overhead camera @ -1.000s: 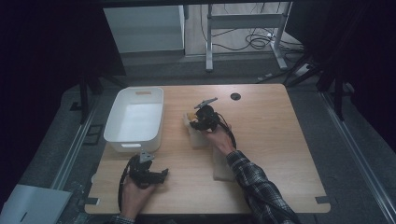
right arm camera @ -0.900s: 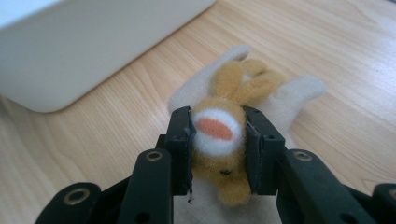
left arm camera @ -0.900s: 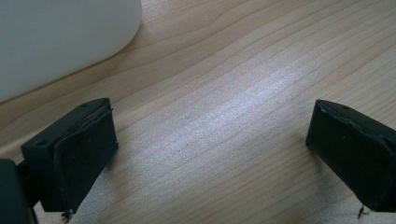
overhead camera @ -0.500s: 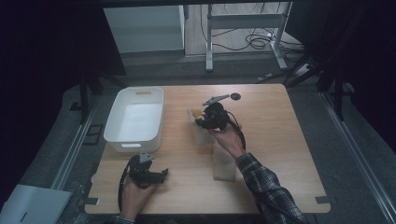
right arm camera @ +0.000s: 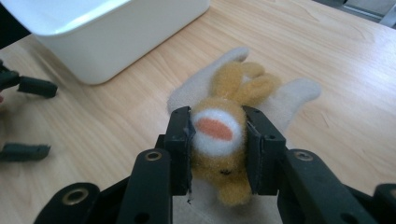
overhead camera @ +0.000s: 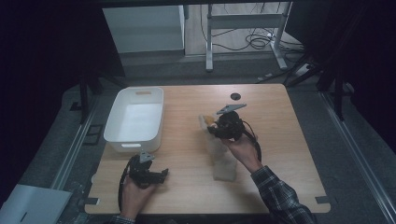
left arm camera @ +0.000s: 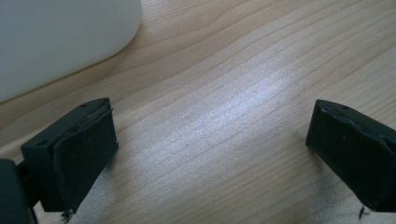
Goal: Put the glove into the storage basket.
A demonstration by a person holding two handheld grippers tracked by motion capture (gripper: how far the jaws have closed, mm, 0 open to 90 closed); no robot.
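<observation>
Clamped between the black jaws of the right gripper is a yellow plush toy, as seen in the right gripper view: both pads press on its head, where a white muzzle with an orange patch faces the camera. Pale, rounded parts of the toy spread out beyond the head, above the wooden table. A white bin is seen at the upper left of that view, and two black jaws of the other gripper are seen at the left edge.

From the high view, the right gripper is seen near the middle of the table, held by the right hand, whose sleeve is plaid. The plush toy is seen at the gripper's left end, to the right of the white bin. A pale cloth-like piece is seen under the right hand. The left gripper is held low near the table's front edge, just in front of the bin.

From the left gripper view, the left gripper is found with its jaws spread wide and nothing between them but bare wood. A corner of the white bin is seen at the upper left.
</observation>
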